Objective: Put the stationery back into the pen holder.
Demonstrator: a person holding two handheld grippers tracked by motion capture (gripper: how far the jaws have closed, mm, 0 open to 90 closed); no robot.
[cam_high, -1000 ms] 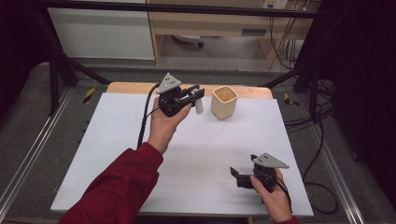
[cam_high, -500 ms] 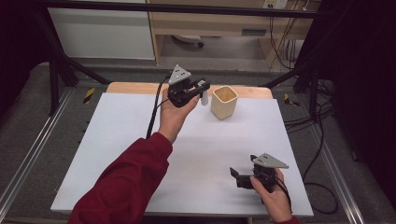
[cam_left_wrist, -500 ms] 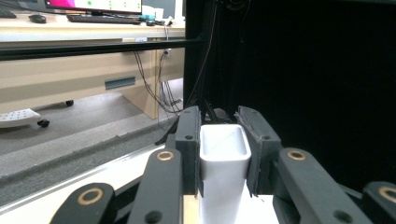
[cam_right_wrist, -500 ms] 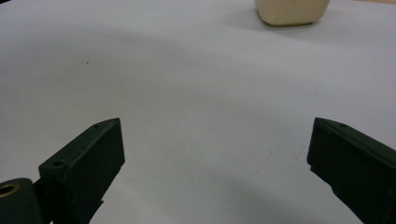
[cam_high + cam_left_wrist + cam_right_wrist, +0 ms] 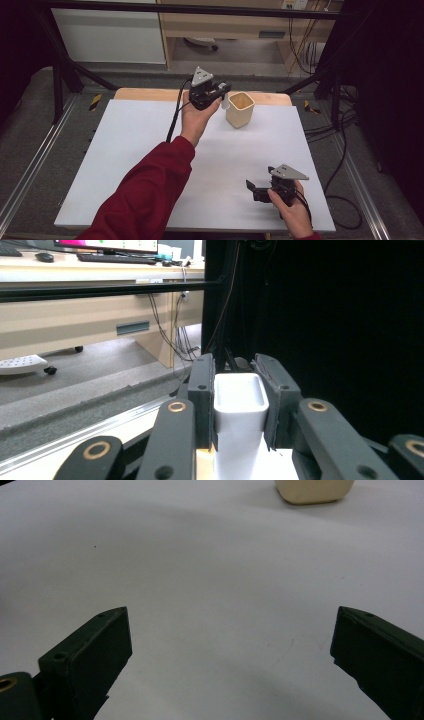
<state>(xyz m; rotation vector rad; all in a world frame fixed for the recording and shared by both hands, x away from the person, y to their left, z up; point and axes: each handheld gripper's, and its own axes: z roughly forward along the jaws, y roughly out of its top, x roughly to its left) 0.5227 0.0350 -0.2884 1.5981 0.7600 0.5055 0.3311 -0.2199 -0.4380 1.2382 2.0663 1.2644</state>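
While one white cup (image 5: 239, 405) sits clamped, one beige cup (image 5: 239, 109) stands.

A small container (image 5: 239, 402) sits between the left gripper's (image 5: 223, 95) jaws, touching both. Just beyond them stands a cup (image 5: 239, 109), seemingly apart. It lies well ahead of the right gripper's (image 5: 253, 189) jaws.

White cup (image 5: 239, 405), cream container (image 5: 240, 109), red sleeve (image 5: 145, 192), white table (image 5: 125, 145).
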